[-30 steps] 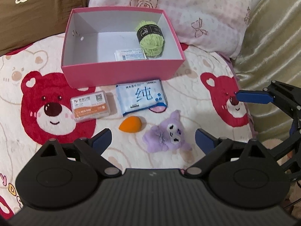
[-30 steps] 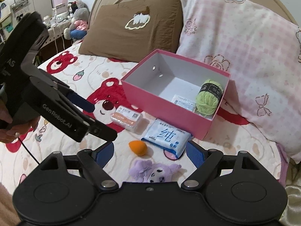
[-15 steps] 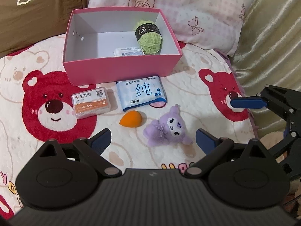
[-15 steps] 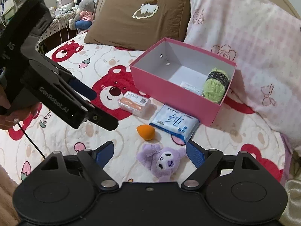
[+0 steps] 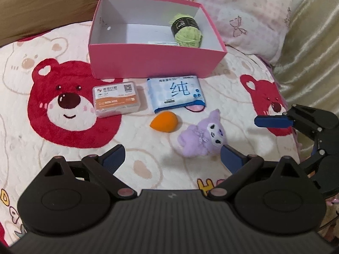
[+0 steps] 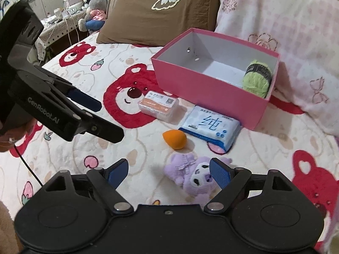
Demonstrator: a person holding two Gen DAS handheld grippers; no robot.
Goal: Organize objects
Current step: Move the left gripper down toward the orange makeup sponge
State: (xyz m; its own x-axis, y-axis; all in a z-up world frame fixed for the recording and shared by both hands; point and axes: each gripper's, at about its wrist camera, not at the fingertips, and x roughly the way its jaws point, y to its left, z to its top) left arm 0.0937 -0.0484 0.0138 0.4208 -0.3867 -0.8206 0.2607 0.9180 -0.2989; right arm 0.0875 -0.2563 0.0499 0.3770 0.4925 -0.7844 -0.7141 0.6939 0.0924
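Both hand-held grippers wide, empty: right hand-held gripper point(image 6: 168, 172) brackets purple plush point(image 6: 191, 176), likely boxing it; pink box point(image 6: 203, 91) at one o'clock.

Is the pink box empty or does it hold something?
Not empty. The pink box holds green yarn and a flat white packet.

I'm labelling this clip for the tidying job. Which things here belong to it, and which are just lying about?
Part of the job: pink box, green yarn and a flat packet inside it; floss case, wipes pack, orange sponge, purple plush.

Lying about: brown pillow, pink pillow, bear blanket.
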